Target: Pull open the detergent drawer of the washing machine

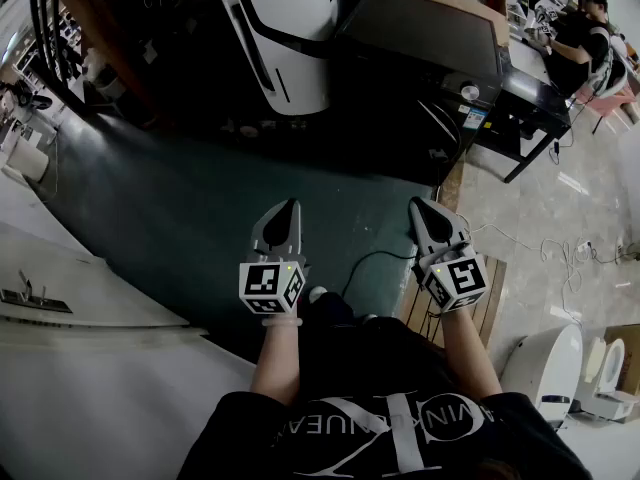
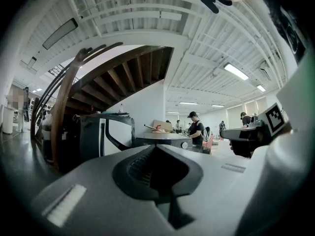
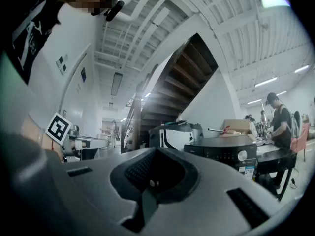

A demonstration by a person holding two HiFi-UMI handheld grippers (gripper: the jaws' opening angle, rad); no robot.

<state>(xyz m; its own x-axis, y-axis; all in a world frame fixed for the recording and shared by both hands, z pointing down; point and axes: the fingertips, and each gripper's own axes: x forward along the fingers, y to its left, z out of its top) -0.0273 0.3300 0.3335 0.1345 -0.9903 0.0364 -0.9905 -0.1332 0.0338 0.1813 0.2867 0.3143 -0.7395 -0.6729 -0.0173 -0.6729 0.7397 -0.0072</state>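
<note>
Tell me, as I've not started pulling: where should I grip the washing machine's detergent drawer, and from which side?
The drawer's handle cannot be made out. It probably lies in the upright control strip beside the knob on the front of the washing machine. Come level from the front, hooking its front edge; the shut right gripper must open first.

Both arms were held out in front of the body, side by side and apart; the left gripper (image 1: 284, 211) and the right gripper (image 1: 424, 209) were pointed forward and kept level; the left forearm (image 1: 277, 360) and the right forearm (image 1: 467, 353) were seen bare; a marker cube (image 1: 272, 286) was borne at the back of the left gripper and another cube (image 1: 455, 278) at the back of the right; in each gripper view the jaws were seen pressed together, with nothing caught between them.
</note>
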